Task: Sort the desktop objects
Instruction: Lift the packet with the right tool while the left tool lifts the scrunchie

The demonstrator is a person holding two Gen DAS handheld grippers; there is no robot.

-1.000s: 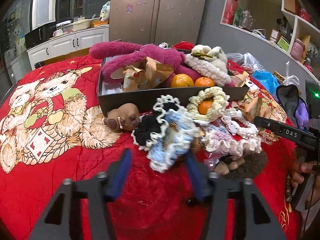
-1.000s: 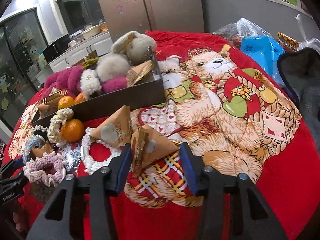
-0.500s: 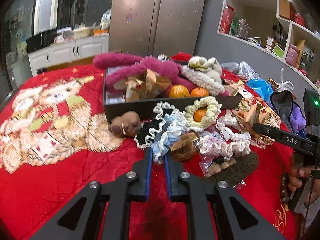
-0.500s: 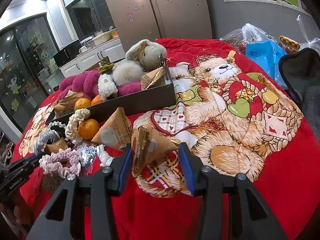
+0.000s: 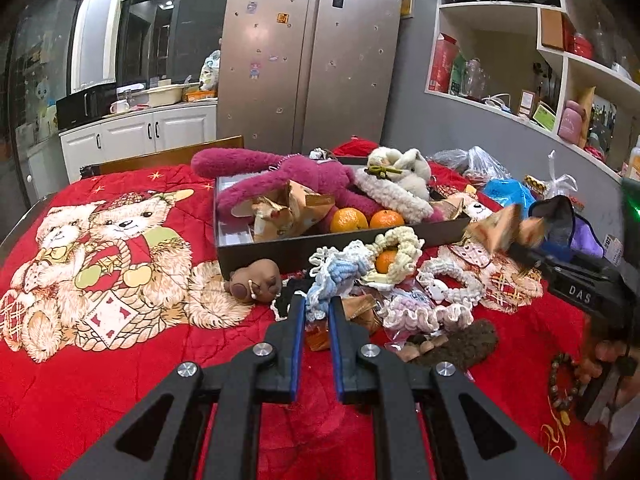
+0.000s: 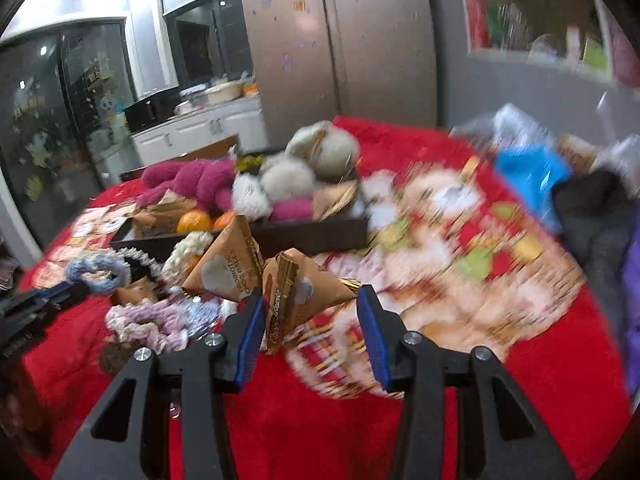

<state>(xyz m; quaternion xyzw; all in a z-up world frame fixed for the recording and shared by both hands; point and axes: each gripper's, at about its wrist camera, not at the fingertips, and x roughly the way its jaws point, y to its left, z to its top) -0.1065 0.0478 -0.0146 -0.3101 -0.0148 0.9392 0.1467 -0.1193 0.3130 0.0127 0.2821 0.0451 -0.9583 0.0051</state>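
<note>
My left gripper [image 5: 316,308] is shut on the blue and white crocheted scrunchie [image 5: 340,270] and holds it just above the pile of scrunchies. In the right wrist view the same scrunchie [image 6: 96,272] hangs from the left gripper's tip at the left. My right gripper [image 6: 310,304] has its jaws wide around a brown triangular snack packet [image 6: 298,294] and carries it above the red blanket [image 6: 320,420]; whether it grips it firmly is unclear. A dark box [image 5: 304,246] holds plush toys, packets and oranges.
Loose on the blanket near the box: a small brown plush [image 5: 254,282], an orange in a cream scrunchie [image 5: 386,260], white and pink scrunchies [image 5: 424,314], a second snack packet [image 6: 228,272]. Bags and dark cloth [image 5: 560,216] lie at the right edge.
My left gripper closed on the blue and white scrunchie and lifted it. My right gripper rose with the snack packet between its jaws and is swinging; its view is blurred.
</note>
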